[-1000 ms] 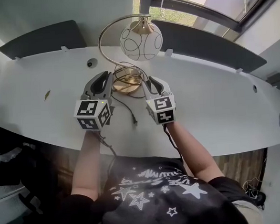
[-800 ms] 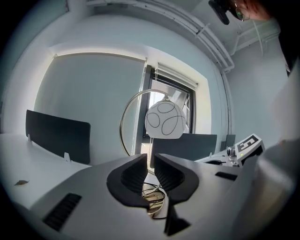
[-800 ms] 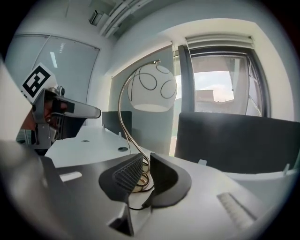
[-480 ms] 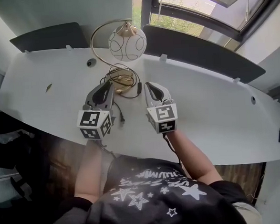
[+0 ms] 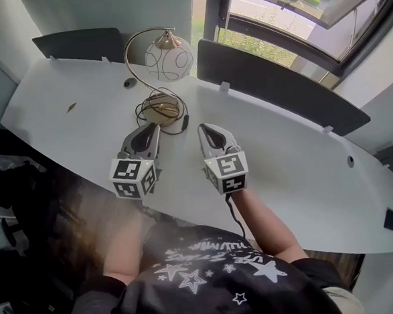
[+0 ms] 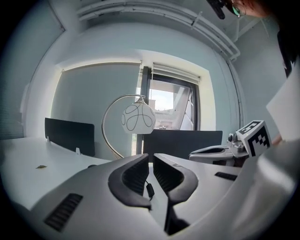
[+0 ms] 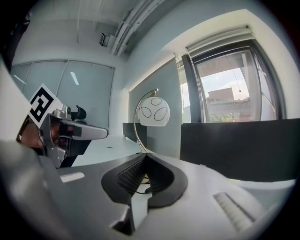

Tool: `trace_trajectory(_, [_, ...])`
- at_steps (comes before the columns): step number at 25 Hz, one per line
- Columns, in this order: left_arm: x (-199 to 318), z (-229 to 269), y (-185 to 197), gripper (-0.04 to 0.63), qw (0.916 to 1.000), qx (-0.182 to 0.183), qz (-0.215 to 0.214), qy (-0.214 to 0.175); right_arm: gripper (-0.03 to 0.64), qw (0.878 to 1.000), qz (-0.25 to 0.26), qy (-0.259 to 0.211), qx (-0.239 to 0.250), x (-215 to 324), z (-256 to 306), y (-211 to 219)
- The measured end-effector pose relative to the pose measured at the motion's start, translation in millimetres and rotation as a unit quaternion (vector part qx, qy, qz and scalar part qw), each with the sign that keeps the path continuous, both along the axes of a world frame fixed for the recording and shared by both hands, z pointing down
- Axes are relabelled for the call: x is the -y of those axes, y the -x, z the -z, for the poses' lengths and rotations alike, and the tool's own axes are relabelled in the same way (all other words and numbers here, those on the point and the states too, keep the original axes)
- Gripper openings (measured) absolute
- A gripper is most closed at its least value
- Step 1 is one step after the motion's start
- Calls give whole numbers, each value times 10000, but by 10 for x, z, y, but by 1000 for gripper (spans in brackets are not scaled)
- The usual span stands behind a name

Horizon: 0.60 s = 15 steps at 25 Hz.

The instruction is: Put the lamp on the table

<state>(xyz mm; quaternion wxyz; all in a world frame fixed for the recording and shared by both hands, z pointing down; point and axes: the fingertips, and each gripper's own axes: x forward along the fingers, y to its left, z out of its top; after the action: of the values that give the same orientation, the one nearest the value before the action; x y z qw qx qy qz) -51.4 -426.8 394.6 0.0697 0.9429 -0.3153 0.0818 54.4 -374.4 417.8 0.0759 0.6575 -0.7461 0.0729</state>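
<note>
- Head view: lamp [image 5: 168, 59] is standing upright on the table [image 5: 286, 150], near the far edge toward the left end. Its base [image 5: 160, 110] is sitting flat and its arched stem is rising to the hanging globe.
- Cord [image 5: 179, 125] is lying looped around the base, trailing toward the near edge.
- Left gripper [image 5: 150, 126] is hovering over the table on the near side of the base. Its jaws are drawn together with only a sliver between them and are gripping nothing.
- Right gripper [image 5: 205, 128] is hovering beside it, further toward the right end, clenched on nothing.
- Key relation: lamp is lying ahead of both grippers, toward the far edge. The left gripper is sitting nearer the base, close to it but apart. The right one is pointing past the lamp's right side.
- Left gripper view is showing the globe almost on the jaw line, slightly left of it. Right gripper view is showing it clearly left of the jaw line.
- Long axis of the lamp is running vertical, with nothing propping it.
- Judgement: placement is looking complete, with neither gripper touching the lamp.
</note>
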Motion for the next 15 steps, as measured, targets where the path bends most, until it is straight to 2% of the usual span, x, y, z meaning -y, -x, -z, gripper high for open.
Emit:
trace_trajectory(7, [-681, -69, -38, 31, 9996, 70, 286, 7, 2, 9981, 351, -460, 215, -534, 152, -87])
trace_trajectory(11, [-1058, -110, 8, 31, 9982, 24, 602, -42, 2, 9959, 791, -412, 139, -842, 100, -8])
trace_trajectory(15, [-1389, -131, 40, 31, 9960, -155, 873, 65, 2, 9936, 1073, -316, 151, -1120, 54, 38])
